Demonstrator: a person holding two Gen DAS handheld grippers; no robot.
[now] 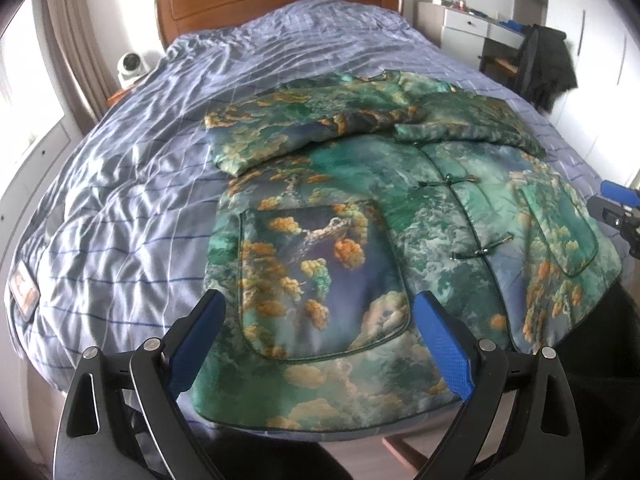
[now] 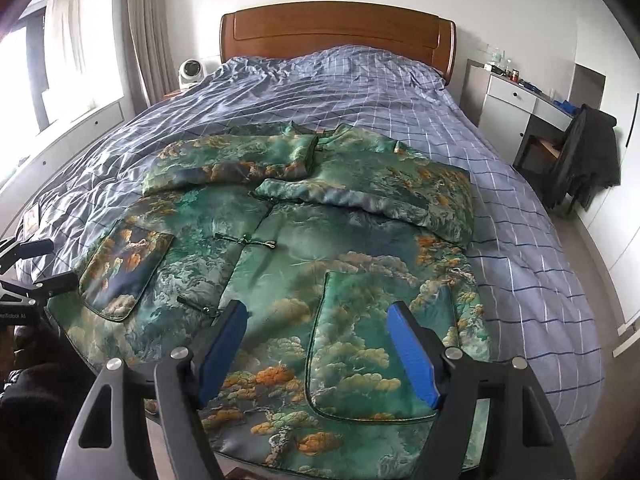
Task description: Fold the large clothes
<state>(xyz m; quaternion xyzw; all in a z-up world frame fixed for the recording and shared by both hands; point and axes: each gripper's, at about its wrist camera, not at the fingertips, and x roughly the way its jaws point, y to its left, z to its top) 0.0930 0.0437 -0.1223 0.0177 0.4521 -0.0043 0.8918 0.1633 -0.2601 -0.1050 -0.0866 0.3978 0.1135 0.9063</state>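
A large green jacket (image 1: 360,216) with an orange and white cloud print lies front up on the bed, both sleeves folded across its chest. It also shows in the right wrist view (image 2: 304,248). My left gripper (image 1: 320,320) is open and empty, hovering over the jacket's left patch pocket (image 1: 320,280) near the hem. My right gripper (image 2: 318,328) is open and empty above the right patch pocket (image 2: 372,344). The right gripper also shows at the edge of the left wrist view (image 1: 618,208), and the left gripper at the edge of the right wrist view (image 2: 36,264).
The bed has a blue checked duvet (image 2: 360,88) and a wooden headboard (image 2: 336,28). A white fan (image 2: 190,74) stands left of the bed. A white desk (image 2: 516,104) and a chair draped with dark clothes (image 2: 588,156) stand on the right.
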